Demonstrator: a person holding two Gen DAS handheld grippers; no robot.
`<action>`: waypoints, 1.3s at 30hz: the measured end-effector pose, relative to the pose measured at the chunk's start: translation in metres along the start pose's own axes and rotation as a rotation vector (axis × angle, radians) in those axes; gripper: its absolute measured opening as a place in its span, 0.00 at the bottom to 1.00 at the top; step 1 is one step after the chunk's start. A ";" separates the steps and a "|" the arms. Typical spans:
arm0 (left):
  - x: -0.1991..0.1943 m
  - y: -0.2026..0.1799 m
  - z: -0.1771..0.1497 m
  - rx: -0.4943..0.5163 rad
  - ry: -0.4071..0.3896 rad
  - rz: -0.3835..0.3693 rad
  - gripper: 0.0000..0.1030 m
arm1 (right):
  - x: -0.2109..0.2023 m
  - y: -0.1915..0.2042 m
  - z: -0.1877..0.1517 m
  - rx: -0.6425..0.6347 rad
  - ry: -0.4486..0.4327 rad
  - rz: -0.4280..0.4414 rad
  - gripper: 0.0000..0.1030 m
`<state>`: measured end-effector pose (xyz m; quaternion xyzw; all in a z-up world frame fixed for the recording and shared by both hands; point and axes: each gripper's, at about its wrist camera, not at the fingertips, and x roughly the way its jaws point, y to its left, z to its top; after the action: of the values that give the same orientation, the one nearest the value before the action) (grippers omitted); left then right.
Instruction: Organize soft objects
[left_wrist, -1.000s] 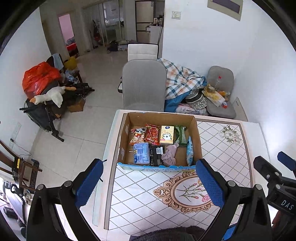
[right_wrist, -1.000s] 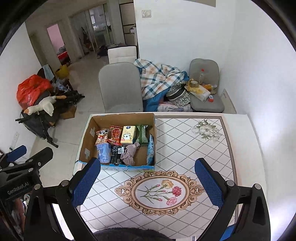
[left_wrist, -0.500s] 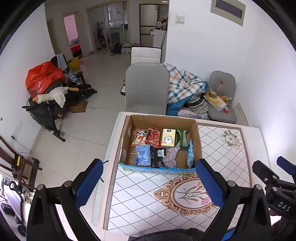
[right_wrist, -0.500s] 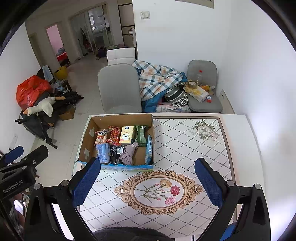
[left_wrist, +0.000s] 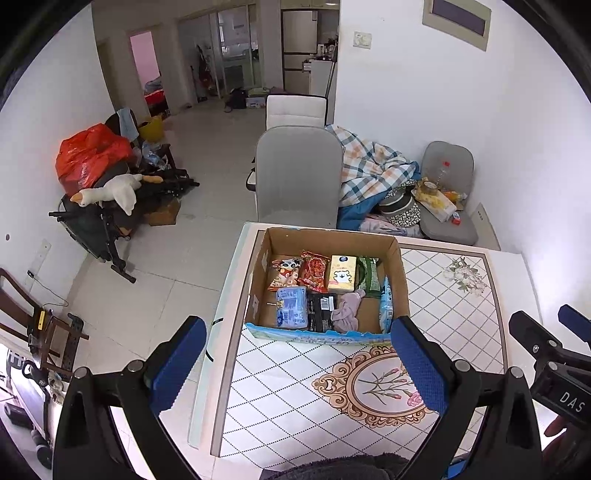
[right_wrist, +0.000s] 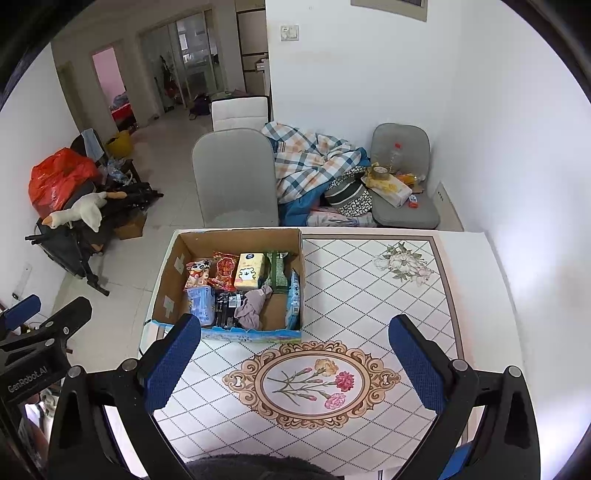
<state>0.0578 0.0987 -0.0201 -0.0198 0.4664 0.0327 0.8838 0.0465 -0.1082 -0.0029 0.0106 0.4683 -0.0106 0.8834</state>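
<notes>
Across the last second both cameras have drawn back and upward from the white table with the diamond-tile pattern (left_wrist: 295, 387), so the open brown cardboard box (left_wrist: 328, 240) now sits a little farther off and more of the room behind it shows; nothing inside the box has shifted. Going left to right in the left wrist view, the left gripper (left_wrist: 295, 365) hangs above the near table edge with its blue-padded fingers (left_wrist: 177, 363) spread wide and nothing between them. Inside the box, the left side holds a cartoon-printed snack bag (left_wrist: 282, 273) with a pale blue plastic packet (left_wrist: 291, 308) in front of it, then a red snack pouch (left_wrist: 314, 271) above a black packet (left_wrist: 321, 312), then a yellow tissue pack with a bear face (left_wrist: 342, 274), a crumpled mauve cloth (left_wrist: 345, 310) near the box's front wall, a green packet (left_wrist: 367, 275) and a light blue pack standing against the right wall (left_wrist: 385, 304). The right gripper (right_wrist: 295, 363) hovers over the floral oval medallion (right_wrist: 310, 380), its fingers likewise wide apart and empty. With both tools retreating empty-handed and the soft items all lying in the box, this reads as either the close of the sorting or a pause before a fresh reach; the loosely bunched cloth looks the likeliest thing left to tidy.
</notes>
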 end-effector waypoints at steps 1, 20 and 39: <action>0.000 0.000 0.001 0.000 0.001 -0.002 1.00 | 0.000 0.000 0.000 -0.001 0.000 -0.001 1.00; -0.007 0.001 -0.002 0.005 0.003 0.000 1.00 | -0.001 0.003 -0.004 -0.003 -0.002 -0.003 1.00; -0.014 0.008 0.004 0.021 -0.014 -0.008 1.00 | -0.006 -0.002 -0.006 0.001 -0.018 -0.009 1.00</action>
<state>0.0526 0.1062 -0.0067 -0.0122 0.4602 0.0243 0.8874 0.0385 -0.1101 -0.0011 0.0088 0.4605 -0.0148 0.8875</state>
